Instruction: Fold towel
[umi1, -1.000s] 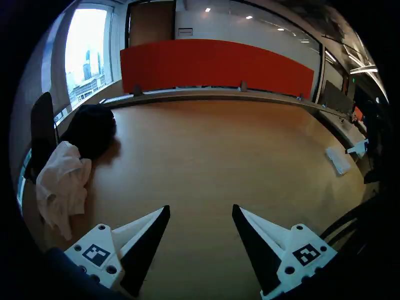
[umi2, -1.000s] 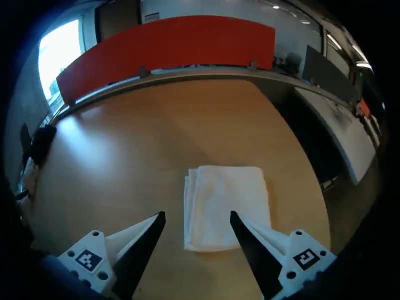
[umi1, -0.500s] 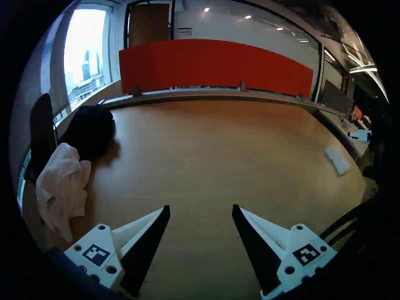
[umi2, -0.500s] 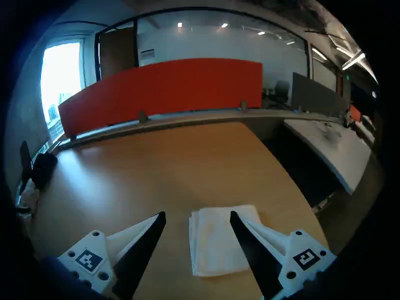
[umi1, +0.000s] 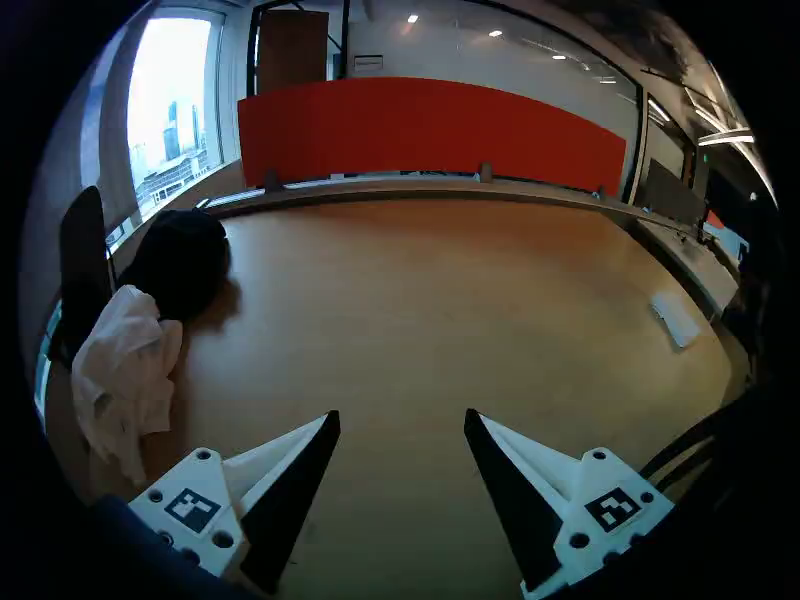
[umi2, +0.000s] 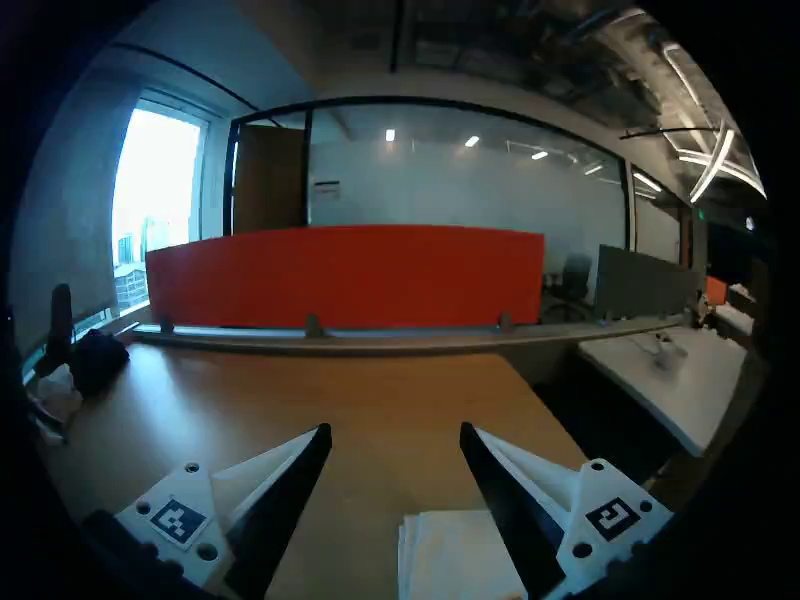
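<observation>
Wood-toned tabletop (umi1: 430, 290) spreads ahead of the left gripper (umi1: 400, 412), whose jaws stand spread with nothing between them. At nine o'clock in the left gripper view a crumpled white cloth (umi1: 125, 375) lies at the tabletop's edge, just beside a black bag (umi1: 180, 255) at ten o'clock. A red divider (umi1: 430, 125) runs along the far edge at twelve. At three o'clock the folded white towel (umi1: 677, 318) lies flat near the right edge. In the right gripper view the right gripper (umi2: 394, 427) also has its jaws spread, gripping nothing. There the towel lies at six o'clock, low on the tabletop between them.
</observation>
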